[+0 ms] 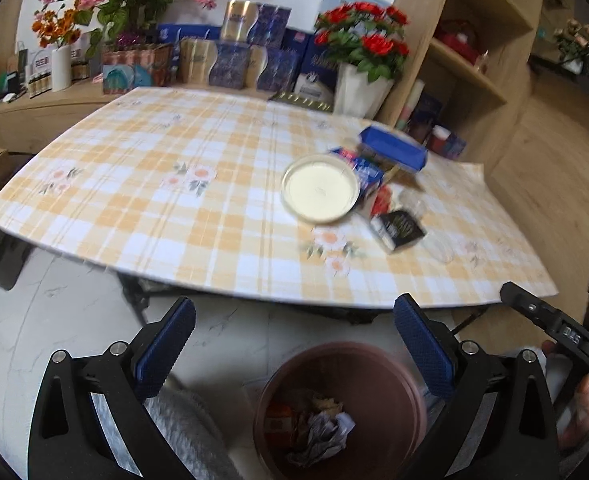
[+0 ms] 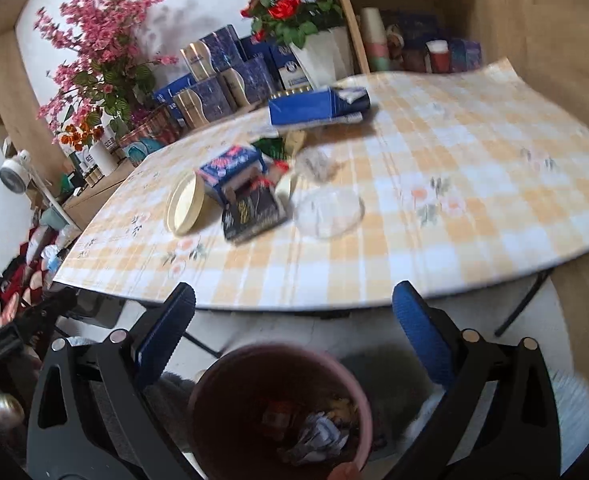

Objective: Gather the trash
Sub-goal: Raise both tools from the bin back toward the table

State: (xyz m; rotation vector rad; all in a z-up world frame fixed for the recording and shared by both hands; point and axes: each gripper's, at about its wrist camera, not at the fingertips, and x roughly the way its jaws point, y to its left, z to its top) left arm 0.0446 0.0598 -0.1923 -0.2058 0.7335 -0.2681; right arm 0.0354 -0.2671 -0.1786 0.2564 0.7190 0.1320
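Brown bin [image 1: 340,408], crumpled paper [image 1: 322,432] and wrappers inside.

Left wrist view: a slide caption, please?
Open left tool above a brown bin holding crumpled trash; litter remains on the checked table.

Each hand-held gripper [image 1: 294,344] [image 2: 293,340] is a black angular frame with triangular cut-outs and silver round screws; its fingers [image 1: 166,350] [image 2: 424,338] carry blue, dimpled pads. The person wears fuzzy grey clothing [image 1: 186,428].
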